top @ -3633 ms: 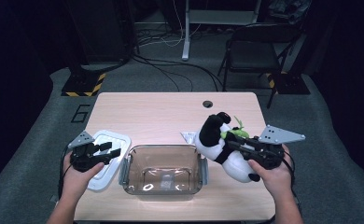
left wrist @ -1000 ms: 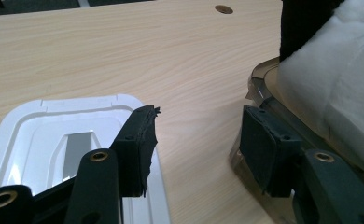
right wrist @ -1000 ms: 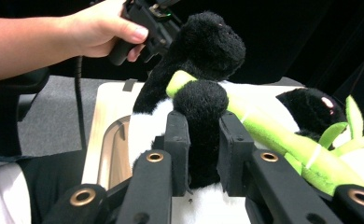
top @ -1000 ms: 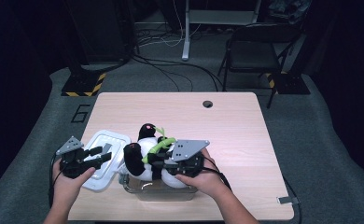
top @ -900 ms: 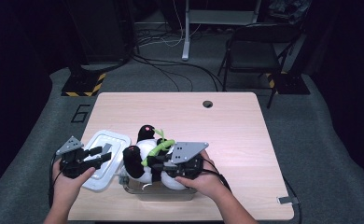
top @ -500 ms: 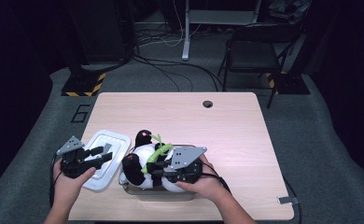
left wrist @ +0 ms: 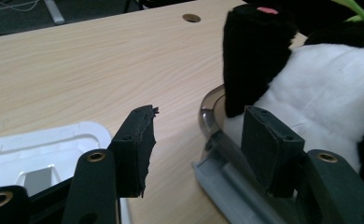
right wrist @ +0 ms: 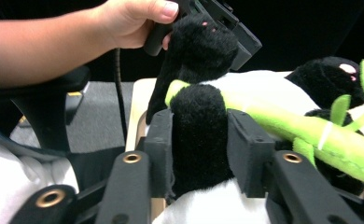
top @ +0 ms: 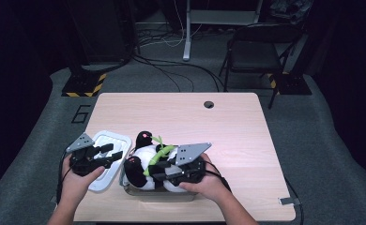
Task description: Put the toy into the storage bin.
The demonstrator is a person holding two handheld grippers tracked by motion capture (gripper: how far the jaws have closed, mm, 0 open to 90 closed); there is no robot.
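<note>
Fluffy cloth panda (top: 146, 161), matt wood-grain table (top: 228, 126), smooth white plastic lid (top: 107, 143).

The far half and right side of the wooden table (top: 228, 122) are left free apart from a small round hole (top: 209, 104). The near-left part is crowded: the clear container (top: 139, 190) is blocked by the plush panda (top: 146, 159), and the white lid (top: 107, 145) is lying just beside it.
</note>
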